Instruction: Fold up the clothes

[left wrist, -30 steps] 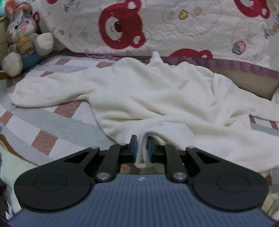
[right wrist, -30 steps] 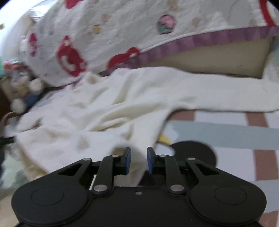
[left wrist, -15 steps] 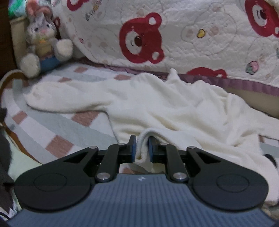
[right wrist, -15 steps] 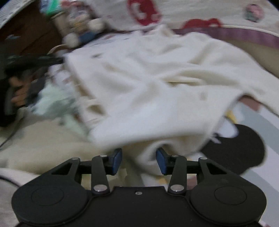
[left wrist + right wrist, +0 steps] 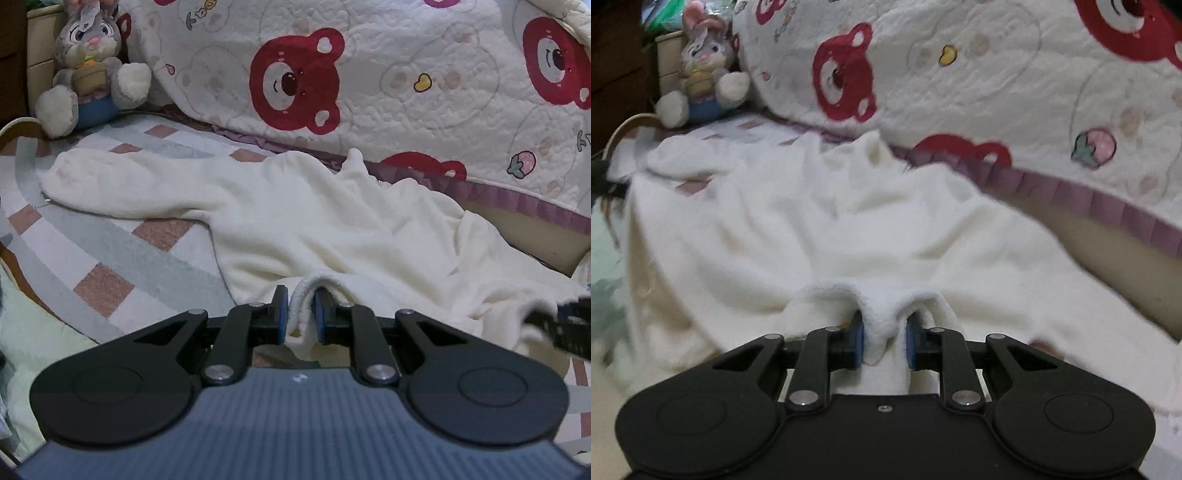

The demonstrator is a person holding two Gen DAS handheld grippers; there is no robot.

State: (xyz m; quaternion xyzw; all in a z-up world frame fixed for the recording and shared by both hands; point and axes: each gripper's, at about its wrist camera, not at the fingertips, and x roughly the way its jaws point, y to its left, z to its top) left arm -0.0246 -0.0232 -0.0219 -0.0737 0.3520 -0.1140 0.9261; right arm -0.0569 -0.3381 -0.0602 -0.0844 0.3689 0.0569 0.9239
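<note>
Bed under a checked sheet (image 5: 110,258), grey, white and brick-pink squares. Along its far side a quilt (image 5: 406,74) with red bears, purple trim. Plush rabbit (image 5: 88,66) in the far left corner.

Cream fleece garment (image 5: 314,221) sprawls rumpled across the sheet; long axis runs left to right, one sleeve (image 5: 110,181) pointing left toward the rabbit.

My left tongs (image 5: 300,314) are clamped on a fold of its near hem. My right tongs (image 5: 884,341) are closing, a bunch of the same fleece pinched between the blue pads (image 5: 857,343).
</note>
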